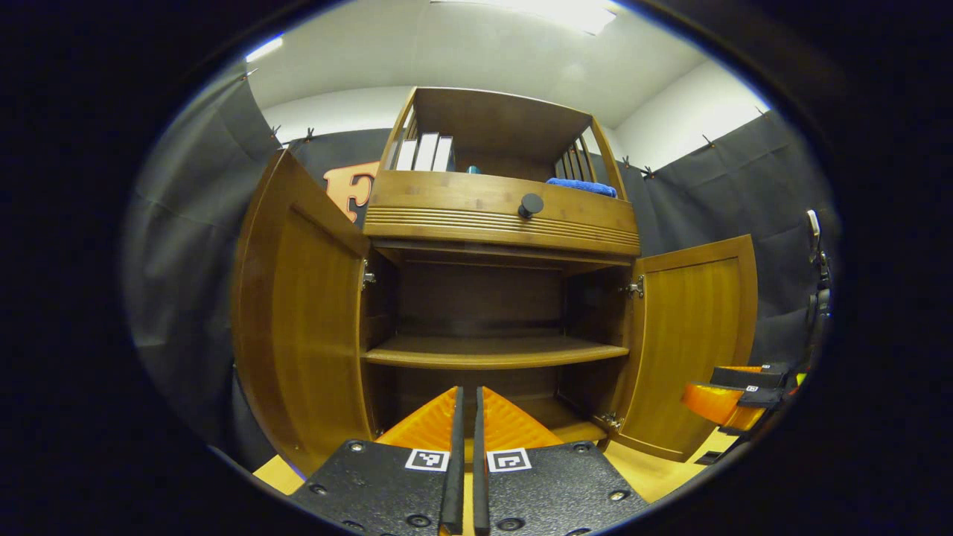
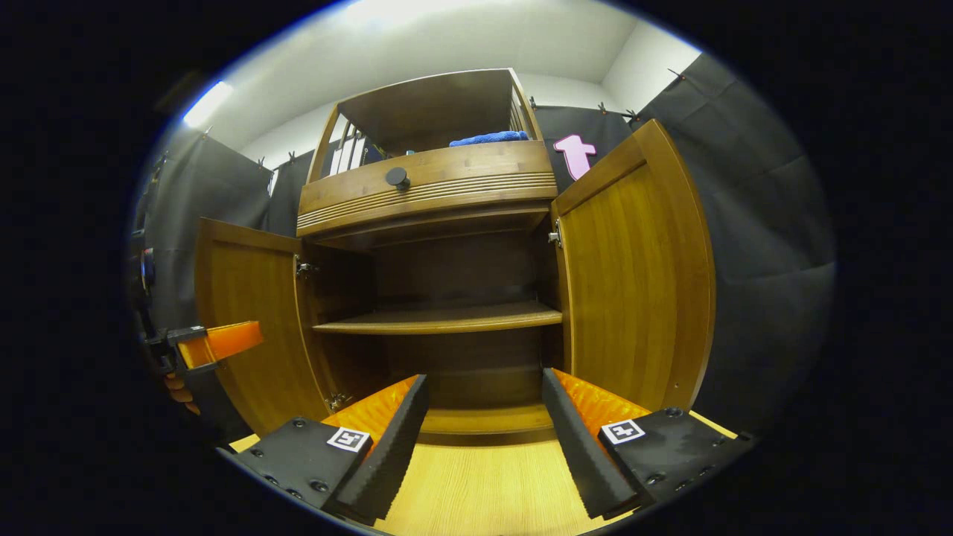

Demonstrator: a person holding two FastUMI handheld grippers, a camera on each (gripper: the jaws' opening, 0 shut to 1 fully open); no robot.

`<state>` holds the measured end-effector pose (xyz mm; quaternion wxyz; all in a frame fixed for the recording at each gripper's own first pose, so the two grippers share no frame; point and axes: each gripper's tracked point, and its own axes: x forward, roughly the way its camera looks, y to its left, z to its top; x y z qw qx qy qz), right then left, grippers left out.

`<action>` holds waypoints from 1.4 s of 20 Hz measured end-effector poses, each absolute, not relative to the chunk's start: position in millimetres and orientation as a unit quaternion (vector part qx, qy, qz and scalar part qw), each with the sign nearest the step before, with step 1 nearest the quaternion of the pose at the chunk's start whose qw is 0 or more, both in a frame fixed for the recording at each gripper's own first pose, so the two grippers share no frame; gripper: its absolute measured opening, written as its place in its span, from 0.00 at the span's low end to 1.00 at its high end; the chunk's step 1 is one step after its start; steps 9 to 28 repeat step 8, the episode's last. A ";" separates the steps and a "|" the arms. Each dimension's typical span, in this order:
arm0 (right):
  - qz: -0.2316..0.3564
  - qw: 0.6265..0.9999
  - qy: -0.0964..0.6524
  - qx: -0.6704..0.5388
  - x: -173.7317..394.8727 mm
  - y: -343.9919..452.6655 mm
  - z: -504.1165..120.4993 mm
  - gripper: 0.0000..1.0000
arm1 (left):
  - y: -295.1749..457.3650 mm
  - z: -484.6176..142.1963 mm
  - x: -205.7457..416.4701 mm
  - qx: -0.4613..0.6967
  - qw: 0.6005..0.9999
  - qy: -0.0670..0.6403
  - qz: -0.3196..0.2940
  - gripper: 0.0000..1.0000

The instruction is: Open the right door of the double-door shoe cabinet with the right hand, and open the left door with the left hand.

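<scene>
We see both doors swung wide: left door (image 1: 298, 335), right door (image 2: 633, 275). Left gripper (image 1: 467, 417) pressed together, right gripper (image 2: 484, 417) spread; both face cabinet (image 1: 484, 298), touching nothing.

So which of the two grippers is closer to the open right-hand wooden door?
The right gripper: the open right-hand wooden door stands just beside its fingers. The left gripper faces the cabinet's middle, that door farther off to its side.

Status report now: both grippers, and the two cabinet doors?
Left gripper shut, empty. Right gripper open, empty. Left door and right door both open. Nothing in the way.
</scene>
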<state>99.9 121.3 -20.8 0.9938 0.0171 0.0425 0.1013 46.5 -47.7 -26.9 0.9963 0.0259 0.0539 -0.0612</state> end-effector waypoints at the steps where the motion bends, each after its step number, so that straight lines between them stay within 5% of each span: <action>1: 0.103 0.994 0.041 0.018 98.1 121.8 -20.2 0.98 | -49.4 -26.7 45.2 0.026 0.997 0.051 -0.052 0.13; 2: 0.105 0.993 0.040 0.019 96.9 121.6 -18.9 0.98 | -52.5 -27.6 44.9 0.025 0.997 0.049 -0.051 0.03; 7: 0.107 0.993 0.042 0.018 92.4 114.3 -17.3 0.98 | -58.0 -38.3 36.0 0.006 0.998 0.051 -0.046 0.40; 28: 0.106 0.993 0.041 0.019 92.3 113.3 -17.1 1.00 | -60.2 -41.5 35.4 0.004 0.997 0.054 -0.050 0.40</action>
